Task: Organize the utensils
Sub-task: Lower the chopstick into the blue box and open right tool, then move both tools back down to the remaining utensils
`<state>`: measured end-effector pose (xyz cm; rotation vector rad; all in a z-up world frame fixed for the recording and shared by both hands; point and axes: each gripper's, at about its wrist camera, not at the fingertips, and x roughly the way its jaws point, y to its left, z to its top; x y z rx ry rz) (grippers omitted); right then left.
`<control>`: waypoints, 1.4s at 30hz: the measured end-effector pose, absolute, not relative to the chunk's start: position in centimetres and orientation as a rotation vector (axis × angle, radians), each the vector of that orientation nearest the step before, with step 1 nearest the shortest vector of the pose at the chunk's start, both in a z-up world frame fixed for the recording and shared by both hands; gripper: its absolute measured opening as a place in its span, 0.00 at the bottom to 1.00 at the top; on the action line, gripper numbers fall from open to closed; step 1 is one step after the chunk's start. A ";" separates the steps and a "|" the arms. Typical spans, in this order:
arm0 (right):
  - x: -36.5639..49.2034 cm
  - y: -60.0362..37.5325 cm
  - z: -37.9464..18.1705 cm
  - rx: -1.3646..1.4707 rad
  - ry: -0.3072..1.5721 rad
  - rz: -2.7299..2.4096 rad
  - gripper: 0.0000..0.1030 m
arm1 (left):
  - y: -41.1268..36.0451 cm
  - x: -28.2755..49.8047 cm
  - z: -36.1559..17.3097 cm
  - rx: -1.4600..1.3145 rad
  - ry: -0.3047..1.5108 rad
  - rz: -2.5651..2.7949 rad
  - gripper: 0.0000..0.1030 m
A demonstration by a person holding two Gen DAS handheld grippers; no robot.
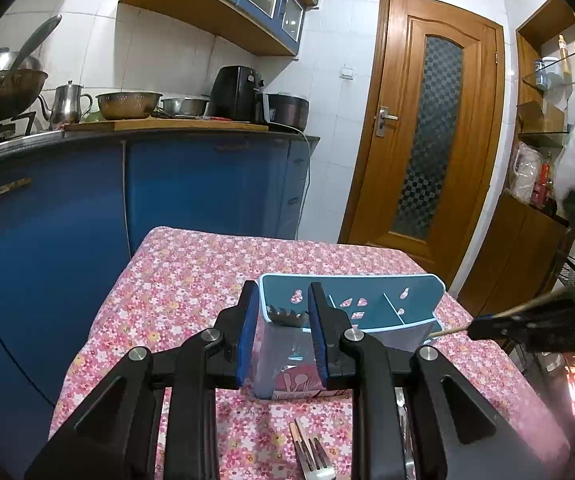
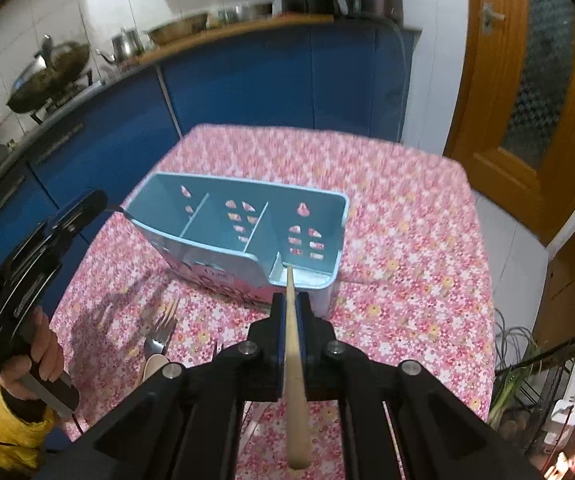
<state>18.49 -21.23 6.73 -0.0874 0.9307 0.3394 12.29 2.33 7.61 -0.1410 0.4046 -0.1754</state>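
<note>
The wooden chopstick (image 2: 294, 364), clamped in the right tool (image 2: 290, 308), points into the blue caddy's (image 2: 247, 216) right end compartment and could catch its rim or tip it, while the left tool (image 1: 281, 332), jaws apart, straddles the other end with forks (image 2: 161, 332) loose on the counter (image 2: 407, 240).

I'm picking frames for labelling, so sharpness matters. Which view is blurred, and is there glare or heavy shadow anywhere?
Left wrist view: sharp, the door bowed by the fisheye, a red glow at the lower right edge. Right wrist view: tablecloth and counter smeared by motion, while the right tongs and chopstick stay crisp; soft shadows beside the forks.
</note>
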 end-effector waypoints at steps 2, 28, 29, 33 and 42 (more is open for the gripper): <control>19.5 -20.9 6.8 -0.101 0.951 0.329 0.06 | 2.5 12.5 7.5 -0.143 0.409 -0.175 0.24; 24.5 -17.4 7.4 -0.056 0.860 0.370 0.47 | 3.1 13.9 6.0 -0.165 0.471 -0.182 0.24; 24.3 -17.6 7.7 -0.052 0.842 0.363 0.49 | 3.1 13.8 6.0 -0.164 0.472 -0.183 0.24; 23.3 -18.7 9.3 -0.003 0.778 0.375 0.50 | 3.1 13.4 6.3 -0.159 0.469 -0.179 0.24; 20.0 -21.4 11.4 0.044 0.702 0.373 0.50 | 3.2 12.1 7.9 -0.126 0.485 -0.168 0.24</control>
